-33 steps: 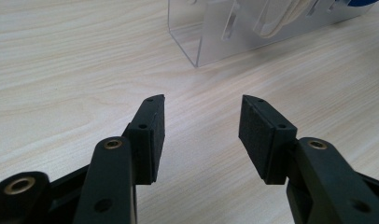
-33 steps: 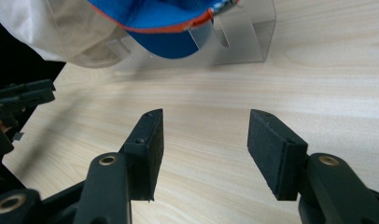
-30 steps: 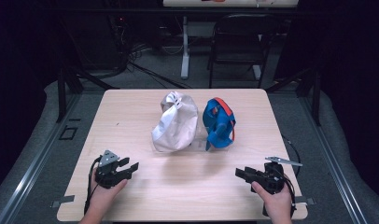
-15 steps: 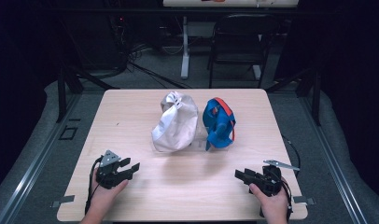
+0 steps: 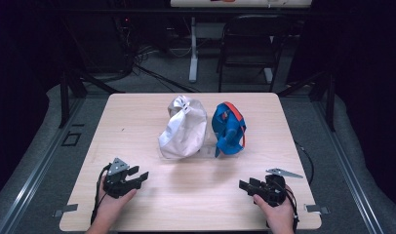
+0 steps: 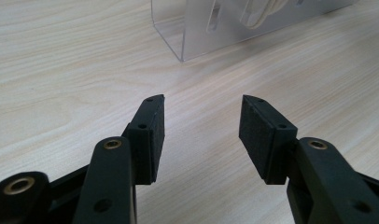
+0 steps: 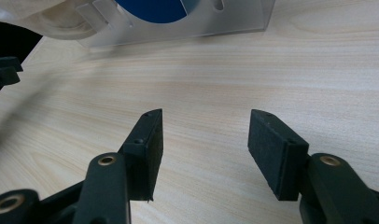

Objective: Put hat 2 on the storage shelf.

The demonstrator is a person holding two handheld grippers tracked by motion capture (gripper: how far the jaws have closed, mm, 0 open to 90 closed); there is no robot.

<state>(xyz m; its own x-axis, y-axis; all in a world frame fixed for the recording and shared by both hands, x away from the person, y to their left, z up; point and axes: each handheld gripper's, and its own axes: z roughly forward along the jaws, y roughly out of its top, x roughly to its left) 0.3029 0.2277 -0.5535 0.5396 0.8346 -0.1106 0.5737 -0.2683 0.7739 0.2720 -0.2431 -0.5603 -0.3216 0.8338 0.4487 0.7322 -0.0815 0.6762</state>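
Your two bags sit side by side near the middle of the table (image 5: 137, 126), toward its far half, propped on a clear stand (image 6: 197, 32) whose see-through plastic edge shows at the top of both gripper views. The white bag (image 5: 183, 127) is the left one: a pale, crumpled fabric pouch, wide and slumped at the bottom, narrowing upward to a gathered neck with a few small dark spots by the top. The blue bag (image 5: 228, 129) stands just to its right, close beside it; it is bright blue, taller than it is wide, with an orange-red strap or trim running over its upper side and down one edge. Whether the two bags touch each other you cannot tell from here. Your left gripper (image 5: 140, 175) rests low over the near left part of the table, well apart from the white bag, its jaws pointing right and a little away from you; in the left gripper view they stand wide apart with only bare wood between them, so they are released. Your right gripper (image 5: 245, 185) is held over the near right part of the table, jaws pointing left, well short of the blue bag; in the right gripper view its jaws are likewise spread and grasp nothing. A grey plate (image 5: 284, 172) lies on the table just beyond your right hand (image 5: 279, 214).
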